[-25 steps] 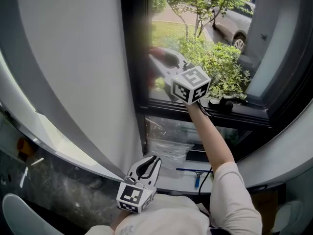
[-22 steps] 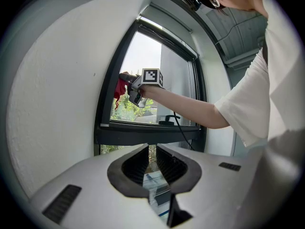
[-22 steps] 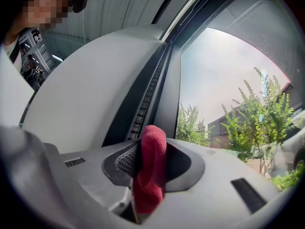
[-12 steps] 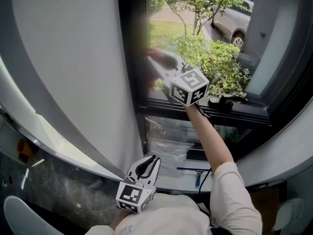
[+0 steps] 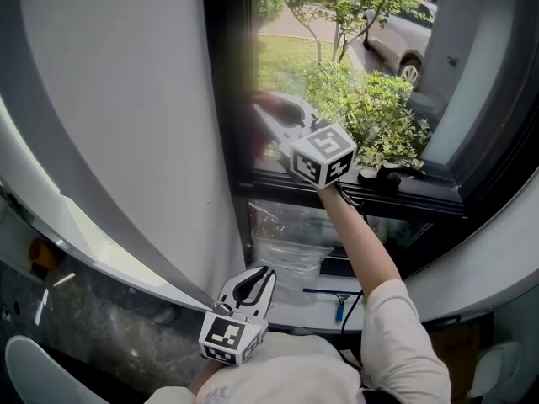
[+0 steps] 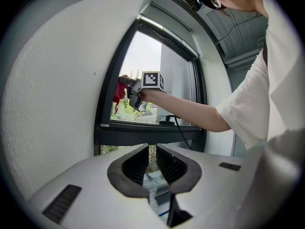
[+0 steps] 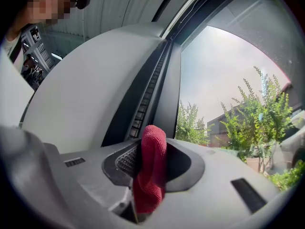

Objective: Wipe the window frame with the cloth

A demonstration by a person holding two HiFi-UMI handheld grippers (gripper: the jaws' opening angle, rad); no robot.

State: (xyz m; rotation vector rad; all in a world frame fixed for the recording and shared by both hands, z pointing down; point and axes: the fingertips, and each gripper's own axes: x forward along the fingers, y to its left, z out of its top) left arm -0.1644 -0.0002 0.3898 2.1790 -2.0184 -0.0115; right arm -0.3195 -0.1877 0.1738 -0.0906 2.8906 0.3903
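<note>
No words, numbers or brand names can be read anywhere in view. The only sign-like marks are black-and-white square patterns made of blocks. One set is on the faces of the cube point(image 5: 322, 160) just behind the fingers of the right gripper point(image 5: 268, 105). The other set is on the other cube point(image 5: 232, 340), just behind the fingers of the left gripper point(image 5: 259, 278). The same kind of pattern shows on the right-hand cube in the left gripper view. None of these patterns contains a letter or a digit.
</note>
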